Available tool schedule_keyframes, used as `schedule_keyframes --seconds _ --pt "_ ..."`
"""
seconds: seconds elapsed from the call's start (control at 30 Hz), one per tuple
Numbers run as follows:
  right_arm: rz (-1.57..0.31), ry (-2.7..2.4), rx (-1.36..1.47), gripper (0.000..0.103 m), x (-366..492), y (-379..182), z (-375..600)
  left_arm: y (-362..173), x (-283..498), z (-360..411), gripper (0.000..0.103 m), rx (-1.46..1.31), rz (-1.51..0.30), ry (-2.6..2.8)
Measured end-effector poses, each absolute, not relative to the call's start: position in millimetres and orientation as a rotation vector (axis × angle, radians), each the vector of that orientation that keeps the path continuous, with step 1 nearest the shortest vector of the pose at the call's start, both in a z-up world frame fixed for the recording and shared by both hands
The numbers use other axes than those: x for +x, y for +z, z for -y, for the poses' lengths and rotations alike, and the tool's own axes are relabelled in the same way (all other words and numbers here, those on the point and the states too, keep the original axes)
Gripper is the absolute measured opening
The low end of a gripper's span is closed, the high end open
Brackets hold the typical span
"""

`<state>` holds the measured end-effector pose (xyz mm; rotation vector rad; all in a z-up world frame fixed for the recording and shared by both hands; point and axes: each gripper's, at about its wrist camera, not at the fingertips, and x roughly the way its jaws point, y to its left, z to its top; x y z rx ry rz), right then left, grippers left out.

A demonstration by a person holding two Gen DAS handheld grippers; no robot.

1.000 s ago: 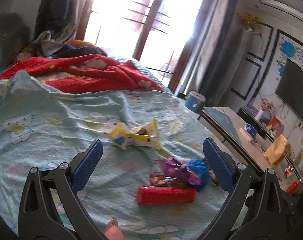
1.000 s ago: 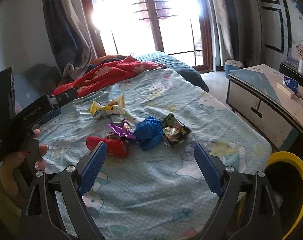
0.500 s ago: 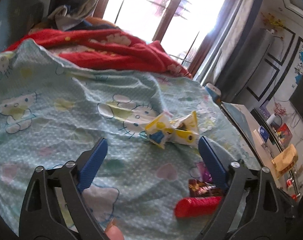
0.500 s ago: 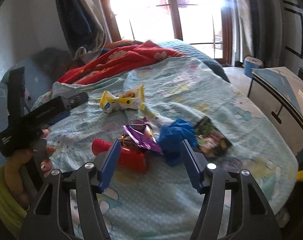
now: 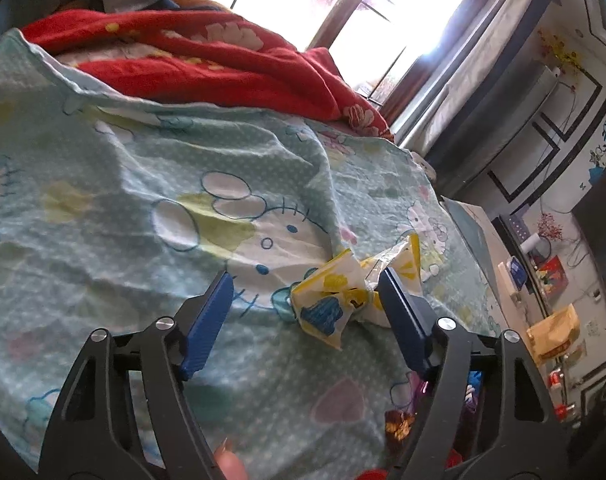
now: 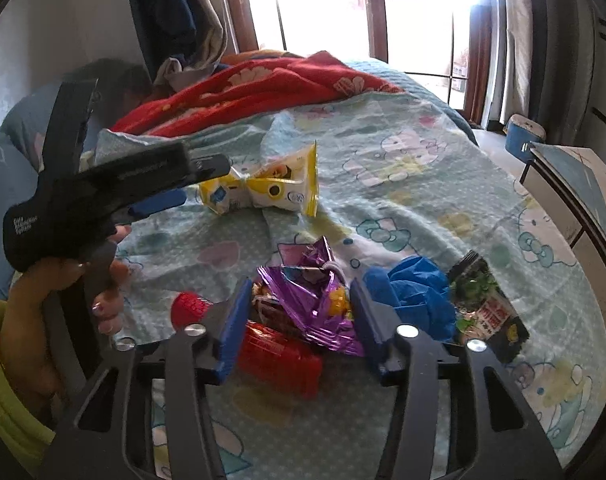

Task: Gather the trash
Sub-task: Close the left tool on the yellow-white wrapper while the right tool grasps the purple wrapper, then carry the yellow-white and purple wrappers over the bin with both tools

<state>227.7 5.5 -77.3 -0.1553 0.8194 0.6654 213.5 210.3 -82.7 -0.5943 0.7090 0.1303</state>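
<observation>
Two grippers angled down over the pale blue cartoon-print bedsheet, left gripper closing, jaws unclenched beside the crumpled yellow-and-white snack wrapper, right gripper closing around the crinkled purple foil wrapper, contact unclear, bare sheet left of both.

A yellow-and-white wrapper, twisted at its middle like a bow, lies on the pale blue cartoon-print bedsheet, apart from the other trash. Nearer the bed's foot sits a cluster: a crumpled purple foil wrapper resting over a red cylindrical packet, a bunched blue plastic piece touching it, and a black-and-green snack packet lying flat just beside that.
</observation>
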Motion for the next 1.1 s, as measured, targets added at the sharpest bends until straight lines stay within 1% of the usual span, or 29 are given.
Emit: schedule_keyframes --seconds 0.1,0.13,0.17,0.27,0.3,0.33,0.43,0.6,0.83,1.1 --pt "-0.812 0.67 -0.14 0.031 225.7 -78.1 -1.3 -85.3 218.9 -208.5 0.058 -0.603 -0.715 0.116" --pt "-0.804 0.673 -0.132 0.031 224.3 -77.1 0.8 -85.3 219.5 -207.6 0.052 -0.604 -0.715 0.112" --pt "-0.799 0.675 -0.126 0.03 223.3 -76.2 2.6 -85.7 220.4 -207.2 0.049 -0.605 -0.716 0.107" --pt "-0.789 0.682 -0.088 0.03 219.1 -72.4 10.1 -85.0 222.4 -204.6 0.035 -0.611 -0.709 0.078" --pt "-0.787 0.684 -0.078 0.03 217.4 -70.7 12.3 -83.7 221.6 -202.7 0.033 -0.602 -0.707 0.077" --pt "-0.784 0.687 -0.067 0.03 215.3 -68.9 14.5 -83.1 220.7 -201.6 0.03 -0.596 -0.704 0.076" --pt "-0.778 0.694 -0.044 0.03 209.1 -64.7 19.8 -82.1 215.7 -200.1 0.027 -0.595 -0.698 0.075" --pt "-0.769 0.689 -0.012 0.03 202.1 -59.1 27.2 -77.9 201.2 -193.9 0.025 -0.582 -0.682 0.083" --pt "-0.732 0.669 0.022 0.03 192.8 -48.2 45.6 -52.5 171.9 -176.9 0.025 -0.529 -0.601 0.079" --pt "-0.713 0.636 0.074 0.03 185.4 -39.9 74.2 -32.8 157.8 -153.5 0.025 -0.468 -0.565 0.053"
